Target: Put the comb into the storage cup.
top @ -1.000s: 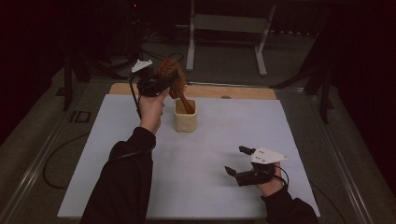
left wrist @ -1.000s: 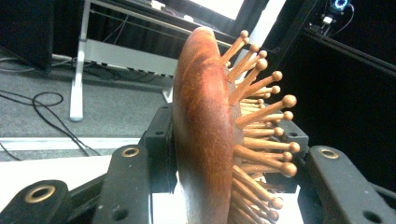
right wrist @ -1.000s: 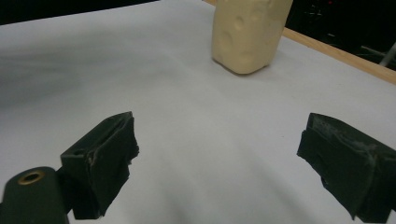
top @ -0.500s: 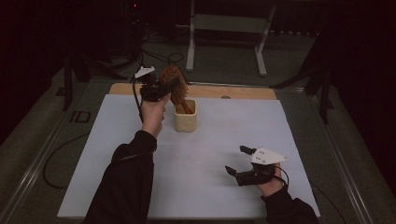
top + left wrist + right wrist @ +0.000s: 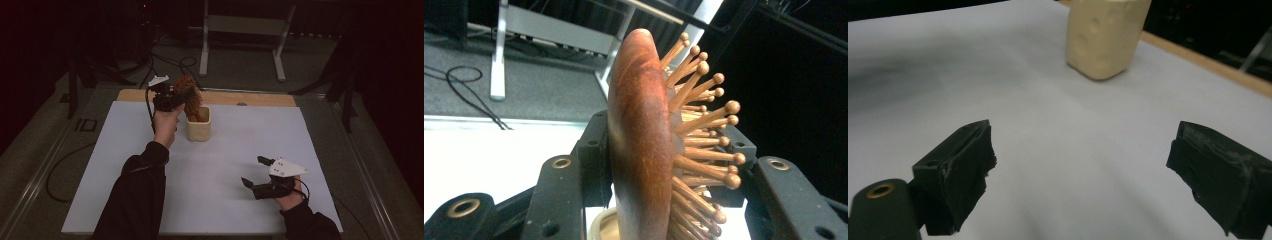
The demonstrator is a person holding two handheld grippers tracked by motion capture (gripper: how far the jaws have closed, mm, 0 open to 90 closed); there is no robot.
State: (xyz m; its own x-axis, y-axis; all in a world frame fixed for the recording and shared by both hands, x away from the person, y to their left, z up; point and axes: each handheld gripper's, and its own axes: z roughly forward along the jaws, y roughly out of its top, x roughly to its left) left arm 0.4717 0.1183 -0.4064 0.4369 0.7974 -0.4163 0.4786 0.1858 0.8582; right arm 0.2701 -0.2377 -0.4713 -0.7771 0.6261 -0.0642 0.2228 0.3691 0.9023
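A reddish wooden hairbrush [image 5: 187, 91] with ball-tipped wooden pins stands upright, its handle down inside a cream cup [image 5: 199, 129] at the back of the white table. My left gripper [image 5: 167, 100] is shut on the brush head from the left. In the left gripper view the brush [image 5: 639, 150] stands edge-on between my left gripper's [image 5: 664, 155] black jaws, pins pointing right, and the cup rim [image 5: 599, 227] shows below it. My right gripper [image 5: 253, 171] rests low at the front right, open and empty. The right gripper view looks between my right gripper's [image 5: 1083, 160] jaws at the cup [image 5: 1105, 35] farther off.
A white sheet [image 5: 240, 145] covers the table, with a wooden strip [image 5: 260, 98] along its far edge. Behind the table stand metal frame legs [image 5: 204, 50] and cables [image 5: 170, 60] on the dark floor.
My left hand has come down with the brush, so its handle sits deeper in the cup. The right hand has kept still.
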